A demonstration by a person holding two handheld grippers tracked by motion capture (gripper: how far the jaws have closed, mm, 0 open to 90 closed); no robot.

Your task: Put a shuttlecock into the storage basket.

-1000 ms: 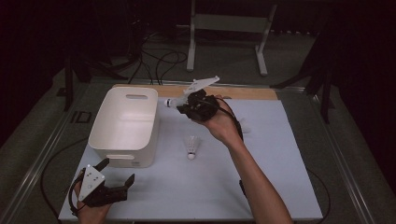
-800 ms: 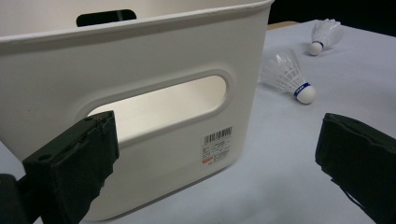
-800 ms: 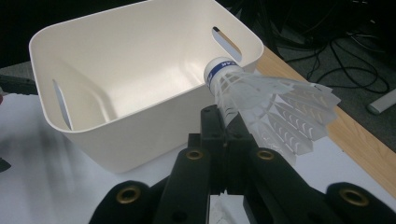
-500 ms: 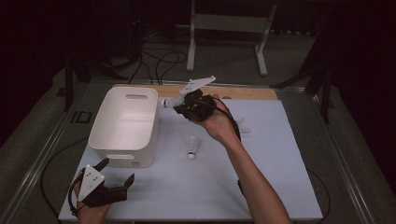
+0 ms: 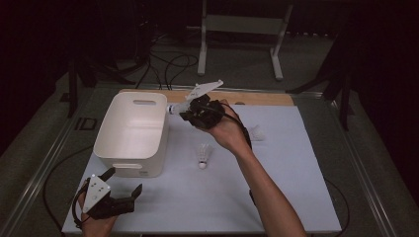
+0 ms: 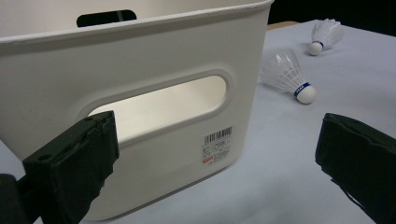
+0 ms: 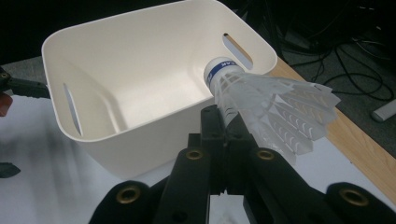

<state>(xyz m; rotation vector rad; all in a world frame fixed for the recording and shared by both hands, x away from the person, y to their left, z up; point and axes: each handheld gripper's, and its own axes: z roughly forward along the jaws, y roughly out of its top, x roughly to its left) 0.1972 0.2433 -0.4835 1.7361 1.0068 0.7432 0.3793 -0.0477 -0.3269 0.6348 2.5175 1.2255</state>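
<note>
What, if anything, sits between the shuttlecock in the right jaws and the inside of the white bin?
Nothing visible. The right gripper holds the shuttlecock by its skirt, cork end toward the white bin. The bin looks empty, and only its near rim lies along the way.

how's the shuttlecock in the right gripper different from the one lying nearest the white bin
The held shuttlecock is up in the air, clamped by its feather skirt in the right gripper, cork pointing toward the white bin. The nearest loose shuttlecock lies free on the table, cork toward the person. Both are white with a blue band round the cork.
</note>
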